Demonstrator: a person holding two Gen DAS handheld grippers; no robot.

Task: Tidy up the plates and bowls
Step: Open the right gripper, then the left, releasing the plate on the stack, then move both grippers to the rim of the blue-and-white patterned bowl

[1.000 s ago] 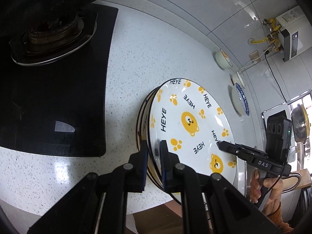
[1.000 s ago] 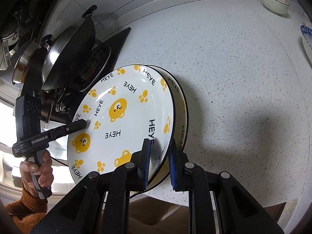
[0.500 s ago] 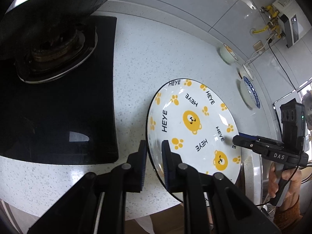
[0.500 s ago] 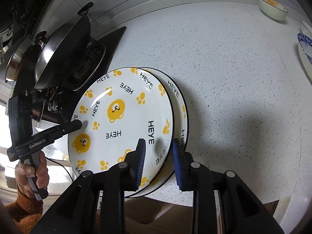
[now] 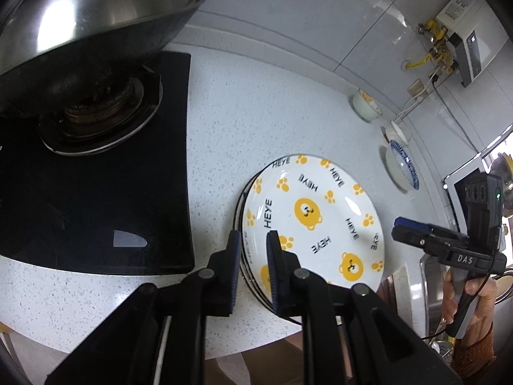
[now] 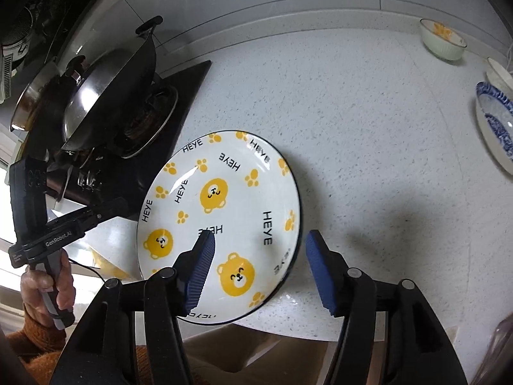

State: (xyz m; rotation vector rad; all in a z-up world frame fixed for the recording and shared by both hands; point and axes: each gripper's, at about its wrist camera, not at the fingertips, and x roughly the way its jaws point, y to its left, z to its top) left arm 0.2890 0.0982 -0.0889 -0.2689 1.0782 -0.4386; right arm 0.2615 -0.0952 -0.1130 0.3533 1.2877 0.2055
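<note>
A stack of white plates with yellow bears and "HEYE" lettering (image 5: 317, 205) (image 6: 237, 199) lies flat on the speckled counter near its front edge. My left gripper (image 5: 253, 235) hovers over the stack's left rim. Its jaws are opening, and the rim shows in the gap below them, untouched by the pads. My right gripper (image 6: 259, 243) hangs above the right rim. Its jaws are opening wide and hold nothing. Each gripper also shows in the other's view, the right gripper (image 5: 405, 226) and the left gripper (image 6: 117, 207), both held by hands.
A lidded wok (image 5: 80, 22) (image 6: 105, 96) sits on the black gas hob (image 5: 96, 192) to the left. Along the back right stand a small bowl with yellow marks (image 5: 365, 106) (image 6: 442, 40), a small white bowl (image 5: 396, 133) and a blue-patterned plate (image 5: 400, 168) (image 6: 493, 128). A metal sink (image 5: 429, 288) lies further right.
Both grippers have let go of the top plate's rim, spread their jaws and risen. The top plate, earlier tilted and offset, now lies flat on the stack.
</note>
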